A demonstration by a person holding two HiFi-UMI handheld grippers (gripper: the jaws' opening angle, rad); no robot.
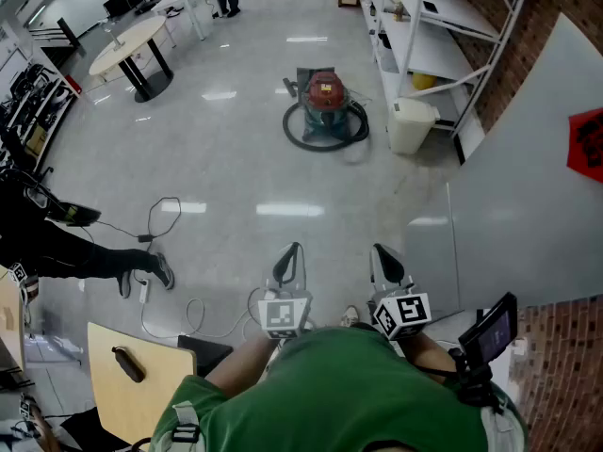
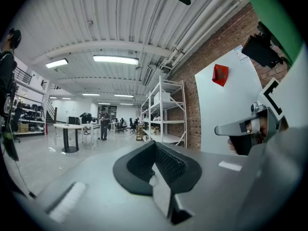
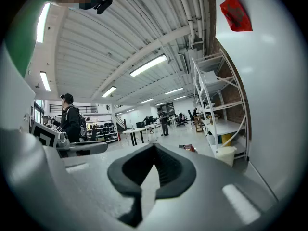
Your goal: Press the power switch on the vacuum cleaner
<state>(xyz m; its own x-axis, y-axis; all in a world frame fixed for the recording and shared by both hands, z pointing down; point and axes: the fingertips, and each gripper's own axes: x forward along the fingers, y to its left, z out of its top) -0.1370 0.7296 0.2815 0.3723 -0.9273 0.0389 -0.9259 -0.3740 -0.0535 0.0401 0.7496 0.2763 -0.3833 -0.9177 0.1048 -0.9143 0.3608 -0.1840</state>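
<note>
Vacuum cleaner (image 1: 325,111) well ahead of left tongs (image 1: 293,249), right tongs (image 1: 378,250); both pressed together.

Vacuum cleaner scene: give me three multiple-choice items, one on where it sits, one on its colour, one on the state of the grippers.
1. Where is the vacuum cleaner?
A. On the floor near the white shelving
B. Between the fingers of the right gripper
C. On the shelving's top shelf

2. What colour is its top?
A. Yellow
B. Red
C. White

3. How do the left gripper and the right gripper stand?
A. Both wide open
B. Left shut on the vacuum cleaner
C. Both shut, empty

Answers:
1 A: the head view shows it on the floor, far ahead of both grippers.
2 B: its top is red over a teal base.
3 C: each gripper view shows the fingers together with nothing between them.
</note>
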